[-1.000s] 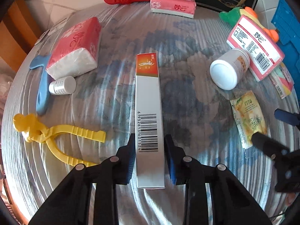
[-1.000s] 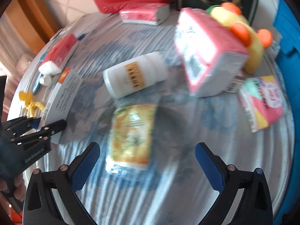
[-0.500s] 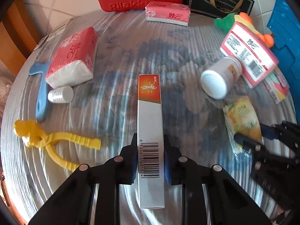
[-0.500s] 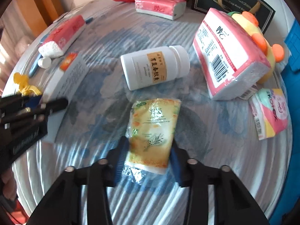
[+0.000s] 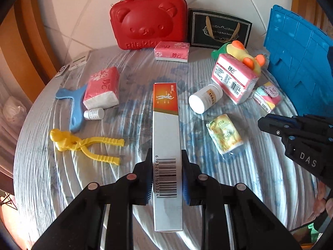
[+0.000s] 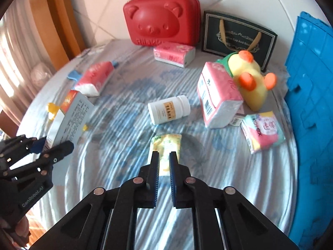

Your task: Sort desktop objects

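My left gripper (image 5: pixel 165 175) is shut on a long white and orange box (image 5: pixel 166 137) and holds it lifted above the round table; the box also shows in the right wrist view (image 6: pixel 66 120). My right gripper (image 6: pixel 164 162) is shut on a yellow packet (image 6: pixel 166 145) and holds it off the cloth. In the left wrist view the packet (image 5: pixel 224 134) hangs left of the right gripper (image 5: pixel 262 123). A white pill bottle (image 6: pixel 168 109) lies on its side beyond the packet.
A red bear case (image 5: pixel 148 20), a black gift bag (image 5: pixel 218 30) and a blue crate (image 5: pixel 301 62) stand at the back and right. Pink tissue packs (image 5: pixel 102 88), a plush duck (image 6: pixel 249 79), a small bottle (image 5: pixel 93 113), yellow tongs (image 5: pixel 83 143) and a blue tool (image 5: pixel 72 108) lie around.
My left gripper closed on the box and raised it. My right gripper closed from wide open onto the yellow packet and lifted it. Both views pulled up and back from the table.
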Demonstrator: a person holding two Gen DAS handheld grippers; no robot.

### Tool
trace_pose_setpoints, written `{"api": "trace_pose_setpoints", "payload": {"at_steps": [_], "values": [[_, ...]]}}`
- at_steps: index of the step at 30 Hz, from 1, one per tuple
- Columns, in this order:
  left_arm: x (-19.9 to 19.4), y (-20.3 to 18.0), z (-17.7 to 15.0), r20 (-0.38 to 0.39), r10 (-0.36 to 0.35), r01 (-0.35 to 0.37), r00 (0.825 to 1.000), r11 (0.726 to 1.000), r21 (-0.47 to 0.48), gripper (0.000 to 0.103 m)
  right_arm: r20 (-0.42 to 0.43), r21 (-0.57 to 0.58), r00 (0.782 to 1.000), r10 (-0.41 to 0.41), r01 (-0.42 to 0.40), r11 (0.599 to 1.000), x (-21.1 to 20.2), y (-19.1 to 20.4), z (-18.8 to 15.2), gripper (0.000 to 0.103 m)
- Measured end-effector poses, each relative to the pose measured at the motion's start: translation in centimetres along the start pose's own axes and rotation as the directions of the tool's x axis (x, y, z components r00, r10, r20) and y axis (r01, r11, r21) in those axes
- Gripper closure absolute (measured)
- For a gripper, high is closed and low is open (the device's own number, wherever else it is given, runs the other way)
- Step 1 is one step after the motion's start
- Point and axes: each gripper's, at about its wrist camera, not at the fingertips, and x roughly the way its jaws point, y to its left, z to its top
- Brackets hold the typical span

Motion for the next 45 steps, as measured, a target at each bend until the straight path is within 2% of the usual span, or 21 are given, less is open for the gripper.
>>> {"api": "trace_pose_setpoints", "payload": {"at_steps": [1,2,3,4,8,12,19,23,24,25,26,27,30,32,34,37,40,43,45], "values": [[0.0,0.0,-0.3,-0.004,0.006,-0.006,1.0,1.0,0.0,0.081,-0.01,0.013,1.0,0.003,-0.003,1.0,0.0,-0.3,-0.3,0.072],[0.1,0.2,-0.8,-0.013,0.013,-0.013,1.0,1.0,-0.004,0.081,-0.031,0.025,1.0,0.001,0.0,1.0,0.5,-0.5,-0.7,0.044],[0.2,0.5,-1.3,-0.023,0.015,-0.015,1.0,1.0,-0.013,0.081,-0.041,0.029,0.999,0.01,-0.009,1.0,0.7,-0.7,-1.1,0.025],[0.4,0.7,-1.7,-0.036,0.017,-0.018,0.999,1.0,-0.026,0.081,-0.054,0.031,0.998,0.017,-0.015,0.999,1.2,-0.5,-1.6,0.024],[2.3,2.5,-3.7,-0.111,0.059,-0.067,0.992,0.995,-0.075,0.081,-0.112,0.025,0.994,0.014,-0.012,1.0,3.2,0.3,-3.1,0.024],[3.4,4.2,-4.8,-0.145,0.078,-0.094,0.986,0.99,-0.106,0.081,-0.133,0.021,0.991,0.003,0.0,1.0,4.0,0.6,-3.6,0.024],[5.4,6.0,-3.9,-0.165,0.056,-0.075,0.985,0.991,-0.114,0.081,-0.171,0.023,0.985,-0.025,0.03,0.999,6.6,0.5,-2.5,0.024],[6.6,6.2,-2.8,-0.172,0.042,-0.059,0.984,0.994,-0.095,0.081,-0.198,-0.012,0.978,-0.066,0.065,0.998,10.3,0.6,-1.2,0.025],[6.8,6.1,-2.6,-0.173,0.041,-0.057,0.984,0.994,-0.089,0.081,-0.24,-0.026,0.967,-0.081,0.077,0.997,11.6,0.6,-1.2,0.033],[6.8,6.1,-2.3,-0.17,0.04,-0.054,0.985,0.995,-0.084,0.081,-0.23,-0.052,0.968,-0.102,0.093,0.994,12.1,0.8,-1.1,0.052],[6.6,5.8,-2.2,-0.162,0.037,-0.051,0.986,0.995,-0.081,0.081,-0.232,-0.067,0.968,-0.093,0.079,0.995,12.3,1.2,-0.8,0.078],[6.2,5.6,-2.0,-0.15,0.032,-0.044,0.988,0.996,-0.078,0.081,-0.223,-0.073,0.969,-0.105,0.091,0.993,12.1,1.5,-0.7,0.078],[4.2,4.4,-1.5,-0.104,-0.014,0.007,0.994,0.998,-0.068,0.081,-0.152,-0.045,0.986,-0.069,0.063,0.997,9.5,1.5,-0.8,0.08],[2.1,3.0,-1.0,-0.055,-0.042,0.039,0.998,0.998,-0.042,0.081,-0.076,-0.005,0.997,-0.022,0.022,1.0,6.0,1.0,-1.2,0.079],[-0.4,1.1,-0.3,0.007,-0.054,0.054,0.999,0.999,0.007,0.081,-0.007,0.008,1.0,-0.017,0.017,1.0,2.8,0.3,-1.6,0.079],[-3.9,-2.2,1.1,0.089,-0.108,0.102,0.99,0.993,0.065,0.081,0.111,0.054,0.993,-0.04,0.034,0.998,-3.0,-1.6,-2.0,0.079],[-7.6,-6.1,3.2,0.165,-0.192,0.173,0.967,0.977,0.126,0.081,0.256,0.116,0.96,-0.112,0.085,0.99,-9.9,-3.9,-2.4,0.079],[-11.8,-11.0,5.2,0.252,-0.295,0.246,0.922,0.947,0.207,0.081,0.387,0.184,0.898,-0.209,0.147,0.972,-17.1,-6.4,-3.5,0.079],[-14.7,-14.5,6.6,0.305,-0.357,0.281,0.883,0.922,0.265,0.081,0.451,0.237,0.848,-0.278,0.187,0.953,-21.8,-8.1,-4.8,0.079]]}}
